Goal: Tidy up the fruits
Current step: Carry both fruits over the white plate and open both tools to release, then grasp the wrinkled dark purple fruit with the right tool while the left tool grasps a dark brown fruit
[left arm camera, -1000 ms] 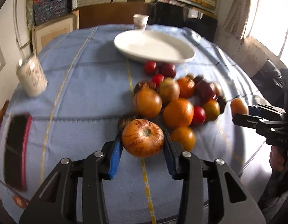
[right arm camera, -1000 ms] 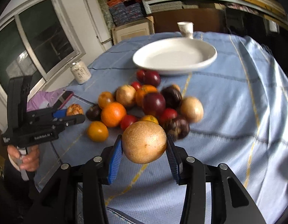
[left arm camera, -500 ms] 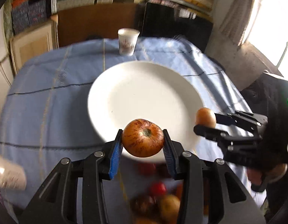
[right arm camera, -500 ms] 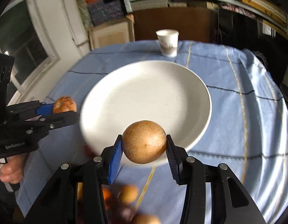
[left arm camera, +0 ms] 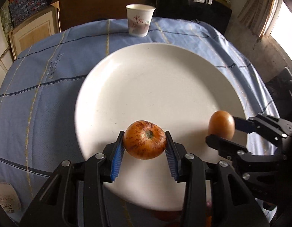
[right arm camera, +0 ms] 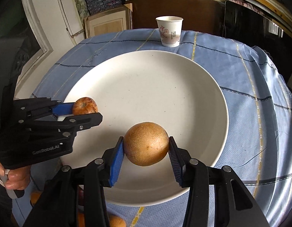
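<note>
A round table under a blue checked cloth [left arm camera: 51,87] holds a wide white plate [left arm camera: 155,87], with a paper cup [left arm camera: 140,22] beyond its far rim. Over the plate's near side, my left claw [left arm camera: 145,147] has a red-streaked apple [left arm camera: 145,142] between its 2 blue pads as the jaws ease apart. Just beside it, my right claw [right arm camera: 146,149] carries a speckled brown pear [right arm camera: 146,143], its jaws also opening.
</note>
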The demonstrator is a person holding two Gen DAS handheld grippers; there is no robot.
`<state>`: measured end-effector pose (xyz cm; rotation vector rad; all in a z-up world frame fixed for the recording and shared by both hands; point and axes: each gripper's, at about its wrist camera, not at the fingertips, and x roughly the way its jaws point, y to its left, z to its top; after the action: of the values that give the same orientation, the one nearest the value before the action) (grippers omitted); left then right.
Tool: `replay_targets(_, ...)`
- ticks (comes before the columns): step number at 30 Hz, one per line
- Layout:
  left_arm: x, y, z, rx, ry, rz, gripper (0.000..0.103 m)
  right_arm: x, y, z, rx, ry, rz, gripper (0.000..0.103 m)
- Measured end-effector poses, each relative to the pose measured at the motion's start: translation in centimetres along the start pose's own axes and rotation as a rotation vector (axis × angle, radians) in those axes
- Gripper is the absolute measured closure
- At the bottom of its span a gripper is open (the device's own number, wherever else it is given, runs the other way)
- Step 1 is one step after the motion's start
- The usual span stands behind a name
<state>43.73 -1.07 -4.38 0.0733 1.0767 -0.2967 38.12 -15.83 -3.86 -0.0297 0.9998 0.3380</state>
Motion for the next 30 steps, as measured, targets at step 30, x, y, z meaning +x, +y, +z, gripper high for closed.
replay_targets(30,-12.8,4.5,-23.7,-0.128,-0.235,-0.049,0.005,-11.9,2.7,-19.7,0.147,-0.167,0.08,0.05)
